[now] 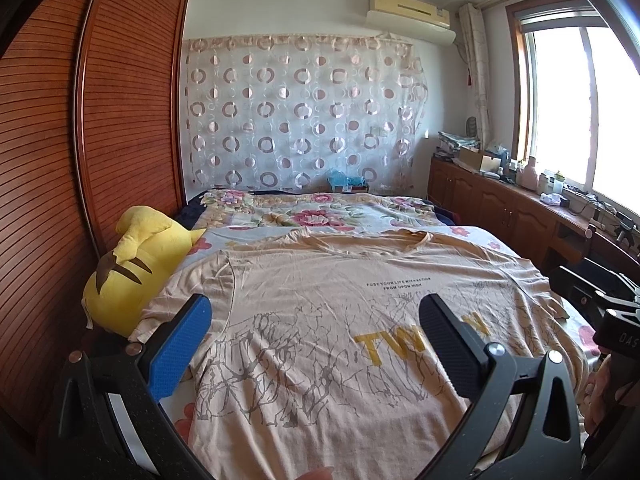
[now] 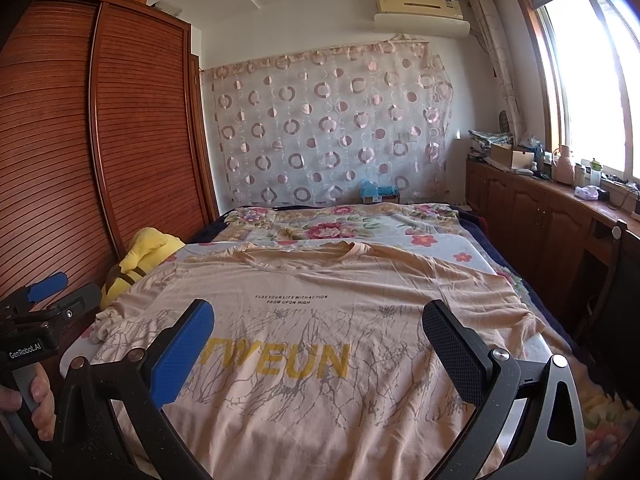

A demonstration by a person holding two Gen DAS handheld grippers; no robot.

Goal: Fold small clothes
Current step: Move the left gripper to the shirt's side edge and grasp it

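Note:
A peach T-shirt [image 1: 328, 304] with yellow letters and grey line print lies spread flat, front up, on the bed, collar at the far end. It also shows in the right wrist view [image 2: 320, 320]. My left gripper [image 1: 316, 320] is open and empty, held above the shirt's lower left part. My right gripper [image 2: 318, 324] is open and empty, held above the shirt's lower middle. The left gripper [image 2: 60, 292] shows at the left edge of the right wrist view, and the right gripper [image 1: 592, 300] at the right edge of the left wrist view.
A yellow plush toy [image 1: 136, 272] lies at the bed's left edge beside the shirt's left sleeve. A wooden wardrobe [image 1: 80, 160] stands along the left. A floral sheet [image 1: 320, 212] covers the far bed. A low wooden cabinet [image 2: 540, 216] with clutter runs under the window at right.

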